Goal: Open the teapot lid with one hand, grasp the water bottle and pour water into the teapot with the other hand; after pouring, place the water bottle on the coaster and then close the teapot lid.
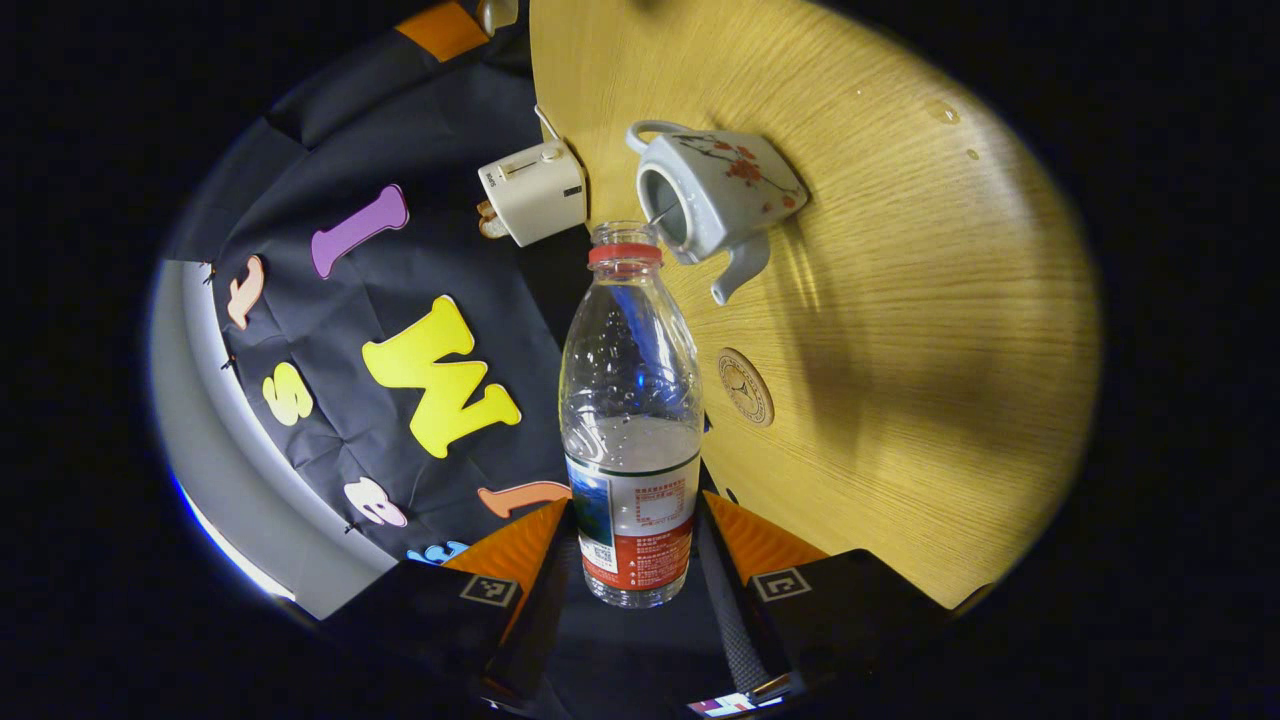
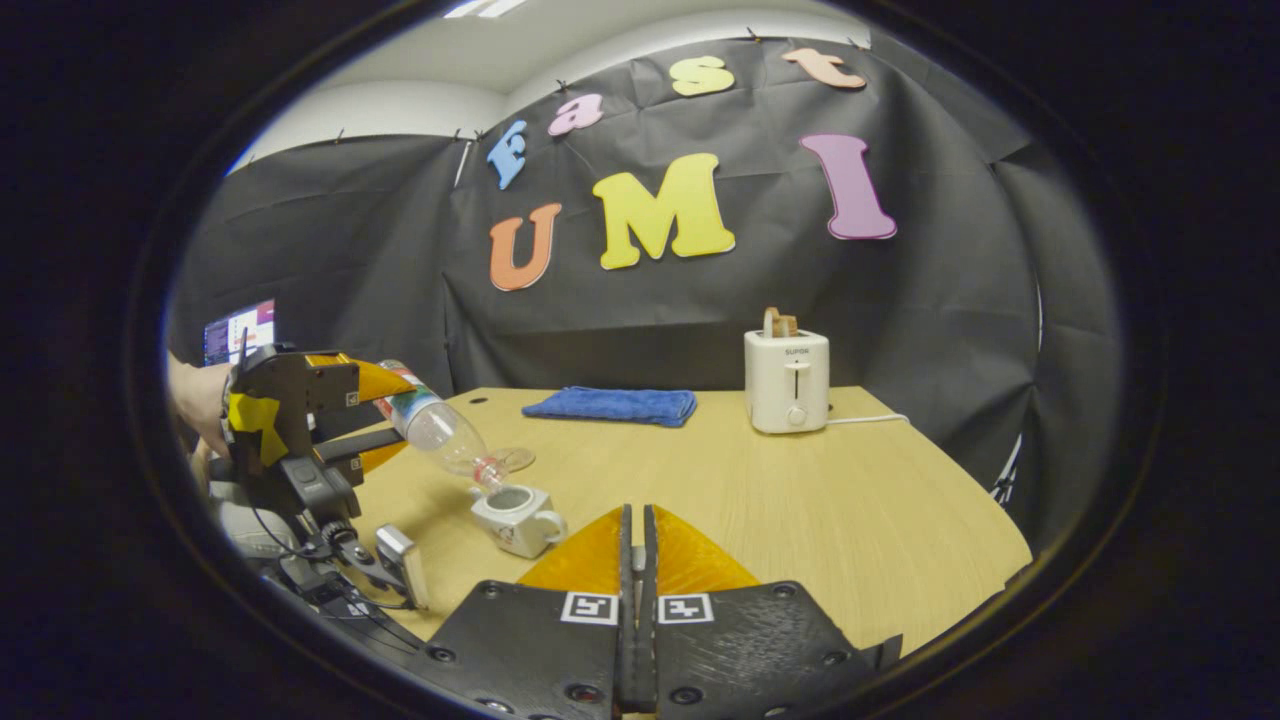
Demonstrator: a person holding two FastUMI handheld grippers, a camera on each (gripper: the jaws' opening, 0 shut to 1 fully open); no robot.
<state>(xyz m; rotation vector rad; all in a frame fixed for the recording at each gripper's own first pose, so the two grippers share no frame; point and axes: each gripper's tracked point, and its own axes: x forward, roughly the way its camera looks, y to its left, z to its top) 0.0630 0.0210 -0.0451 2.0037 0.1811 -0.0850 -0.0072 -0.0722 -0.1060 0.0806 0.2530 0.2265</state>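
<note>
— Wooden table [image 2: 800, 500] under the black booth wall; the teapot [image 2: 517, 517] is our landmark. How do the fingers stand?

— In the left gripper view, the left gripper [image 1: 634, 545] has both fingers pressed on the labelled lower part of the water bottle [image 1: 631, 420], one on each side. The bottle is uncapped, partly full, and its mouth points at the teapot's open top. The right gripper [image 2: 636, 545] has its fingers closed flat together with nothing visible between them.

— And from the right gripper view?

— The left gripper [image 2: 375, 415] holds the bottle [image 2: 440, 430] tilted neck down, its mouth just above the teapot's opening. A hand [image 2: 200, 405] grips that tool from behind.

— Is the lid on the teapot?

— No, the opening is uncovered in both views. I cannot tell where the lid is.

— The coaster?

— In the left gripper view the round coaster [image 1: 745, 386] lies on the table just beside the teapot's spout, nearer the gripper, nothing on it.

— What else?

— Beyond the teapot, a white toaster [image 2: 787, 380] with a slice in its slot, and a folded blue cloth [image 2: 612, 405] near the wall.
</note>
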